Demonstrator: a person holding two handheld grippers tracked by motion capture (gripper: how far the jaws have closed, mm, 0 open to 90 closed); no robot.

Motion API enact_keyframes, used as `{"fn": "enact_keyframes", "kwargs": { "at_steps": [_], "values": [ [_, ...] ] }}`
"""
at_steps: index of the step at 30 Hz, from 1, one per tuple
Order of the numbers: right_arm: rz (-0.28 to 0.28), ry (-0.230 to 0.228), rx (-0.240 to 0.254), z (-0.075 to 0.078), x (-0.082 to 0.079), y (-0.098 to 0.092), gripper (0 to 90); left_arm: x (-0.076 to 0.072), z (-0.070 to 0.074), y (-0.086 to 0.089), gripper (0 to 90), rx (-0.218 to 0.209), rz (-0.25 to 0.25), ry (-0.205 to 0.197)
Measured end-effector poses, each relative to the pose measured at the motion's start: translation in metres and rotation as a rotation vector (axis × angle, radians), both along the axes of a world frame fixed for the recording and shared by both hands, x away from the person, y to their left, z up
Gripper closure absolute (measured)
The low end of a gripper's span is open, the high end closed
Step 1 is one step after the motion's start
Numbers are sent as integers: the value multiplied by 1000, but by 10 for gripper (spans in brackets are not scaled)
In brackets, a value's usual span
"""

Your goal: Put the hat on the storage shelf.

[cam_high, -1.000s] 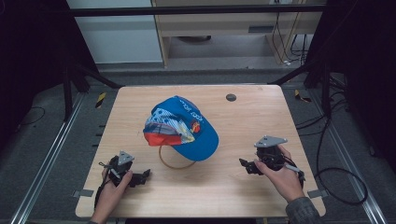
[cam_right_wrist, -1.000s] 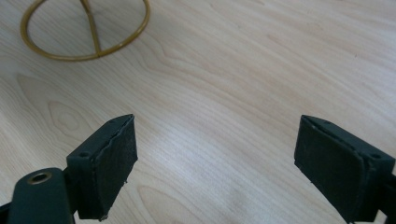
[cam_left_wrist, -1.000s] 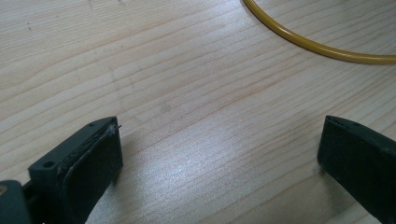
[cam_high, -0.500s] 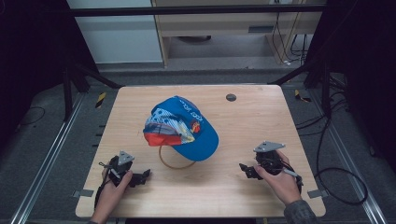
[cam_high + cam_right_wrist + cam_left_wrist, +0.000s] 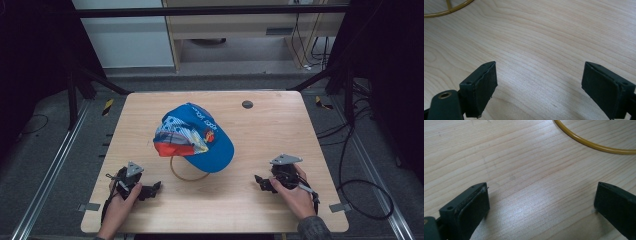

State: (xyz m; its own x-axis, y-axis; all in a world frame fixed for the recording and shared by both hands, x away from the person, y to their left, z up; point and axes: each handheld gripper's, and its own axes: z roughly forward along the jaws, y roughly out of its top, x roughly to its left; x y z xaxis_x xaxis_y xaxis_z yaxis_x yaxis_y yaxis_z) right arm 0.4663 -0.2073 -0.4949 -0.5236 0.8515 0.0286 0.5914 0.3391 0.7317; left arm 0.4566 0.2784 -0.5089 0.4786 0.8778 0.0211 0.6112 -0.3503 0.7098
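Blue cap [image 5: 200, 137] propped mid-table on yellow wire stand [image 5: 187, 172], ring base touching wood | left gripper [image 5: 155, 187] low at near-left of wooden table [image 5: 280, 130], jaws wide, nothing between, ring just ahead | right gripper [image 5: 259, 181] near-right, jaws wide, empty, well apart from cap

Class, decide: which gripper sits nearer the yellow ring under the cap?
Left. The left gripper lies just left of the yellow ring; the right gripper rests farther off, to its right.
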Motion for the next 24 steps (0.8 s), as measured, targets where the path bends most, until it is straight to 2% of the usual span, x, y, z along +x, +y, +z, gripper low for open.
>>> {"fn": "enact_keyframes", "kwargs": {
  "at_steps": [11,14,24],
  "values": [
    [-28,22,-28,-12,1,4,113,0,0,0,0,0,0,0],
    [-54,-23,-22,-17,-1,6,94,0,0,0,0,0,0,-1],
    [-68,-25,-23,-17,-2,8,93,0,0,-1,0,-3,0,-1]
  ]
}}
